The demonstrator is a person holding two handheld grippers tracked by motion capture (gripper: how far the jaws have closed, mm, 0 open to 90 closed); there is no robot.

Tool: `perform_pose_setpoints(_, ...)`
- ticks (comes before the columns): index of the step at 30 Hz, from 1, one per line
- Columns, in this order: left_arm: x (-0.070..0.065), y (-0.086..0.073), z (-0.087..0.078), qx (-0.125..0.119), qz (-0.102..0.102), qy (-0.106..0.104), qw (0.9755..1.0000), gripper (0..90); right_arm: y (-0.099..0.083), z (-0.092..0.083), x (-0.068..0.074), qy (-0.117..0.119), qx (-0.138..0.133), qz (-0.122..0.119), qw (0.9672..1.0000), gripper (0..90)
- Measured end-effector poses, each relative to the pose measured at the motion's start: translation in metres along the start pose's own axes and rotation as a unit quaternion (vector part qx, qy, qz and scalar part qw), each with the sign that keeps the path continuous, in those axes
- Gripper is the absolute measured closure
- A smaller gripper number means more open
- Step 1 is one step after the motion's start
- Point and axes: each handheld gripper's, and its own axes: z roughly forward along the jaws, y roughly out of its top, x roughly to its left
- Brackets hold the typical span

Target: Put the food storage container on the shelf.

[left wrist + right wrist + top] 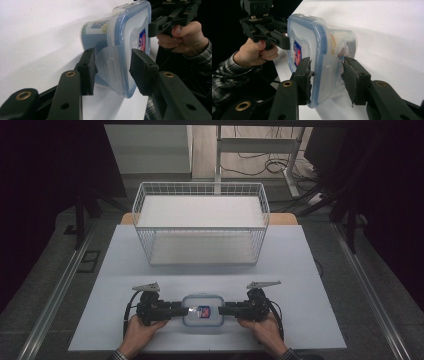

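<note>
Both grippers are at one clear rectangular plastic container with a blue-rimmed lid [202,310], near the front edge of the white table [115,265]. Left gripper [112,71] has its jaws apart around a side latch flap, right gripper [327,80] likewise at the opposite end. One white wire basket [200,222] sits well behind, two hands total.

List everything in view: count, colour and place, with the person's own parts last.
table: one, white, under everything.
wire basket: one, white, far middle of table.
food container: one, clear with blue-rimmed lid, near edge, between both grippers.
left gripper: one, black, jaws astride container's left lid flap.
right gripper: one, black, jaws astride right flap.
hands: two, left, right, plaid cuffs, bottom edge.
</note>
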Motion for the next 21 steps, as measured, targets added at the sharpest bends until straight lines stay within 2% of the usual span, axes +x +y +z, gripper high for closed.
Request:
perform_pose_setpoints(2,0.0,0.004,-0.002,-0.007,-0.003,-0.001,1.0,56.9,0.004,-0.001,0.002,-0.003,-0.005,-0.004,1.0,58.9)
perform_pose_setpoints(11,-0.007,0.03,-0.012,-0.024,0.009,0.009,0.9996,56.9,0.03,-0.009,0.007,-0.005,-0.024,-0.024,0.9994,58.6)
perform_pose_setpoints(21,-0.017,0.066,-0.027,-0.04,0.021,0.023,0.9987,56.9,0.069,-0.019,0.016,-0.001,-0.034,-0.045,0.9984,58.5)
